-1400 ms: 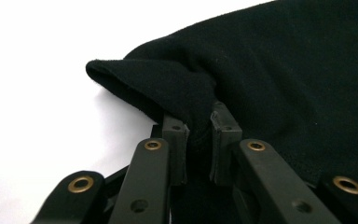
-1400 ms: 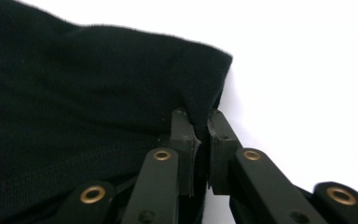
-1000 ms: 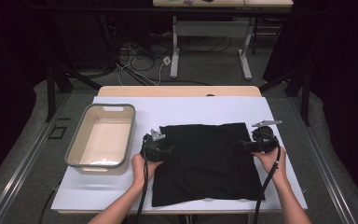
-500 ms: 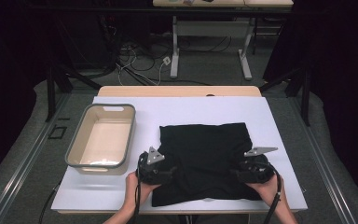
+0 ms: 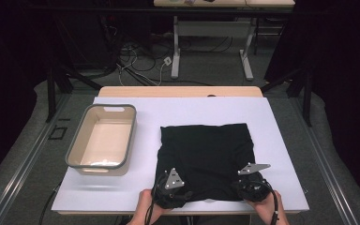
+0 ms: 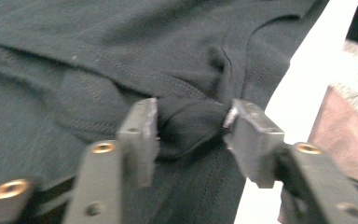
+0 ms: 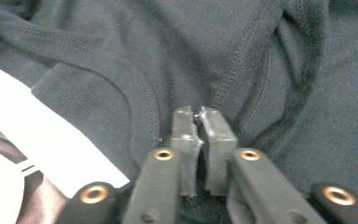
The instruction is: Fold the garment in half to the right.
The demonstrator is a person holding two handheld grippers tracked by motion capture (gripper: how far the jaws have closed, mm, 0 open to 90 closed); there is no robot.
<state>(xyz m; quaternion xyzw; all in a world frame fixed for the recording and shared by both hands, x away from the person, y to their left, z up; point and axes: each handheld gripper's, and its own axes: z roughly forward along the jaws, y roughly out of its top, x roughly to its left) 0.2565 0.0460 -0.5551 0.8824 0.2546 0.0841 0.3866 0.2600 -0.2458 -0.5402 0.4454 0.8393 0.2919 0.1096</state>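
Note:
A black garment (image 5: 201, 154) lies folded flat on the white table top (image 5: 281, 140). My left gripper (image 5: 172, 187) is at its near left corner. In the left gripper view the left gripper (image 6: 191, 123) has just been closing, and its pads press on a bunched fold of the garment (image 6: 121, 46). My right gripper (image 5: 249, 177) is at the near right corner. In the right gripper view the right gripper (image 7: 198, 114) has its jaws pressed together on the garment (image 7: 98, 60) beside a stitched seam.
A beige bin with a grey rim (image 5: 112, 106) stands on the left of the table, nothing visible in it. White table top shows beside the cloth (image 6: 303, 93) (image 7: 51, 130). The table's near edge lies just under both hands.
Both hands have slid back along the garment's sides, from its middle to its near corners. The garment lies where it was.

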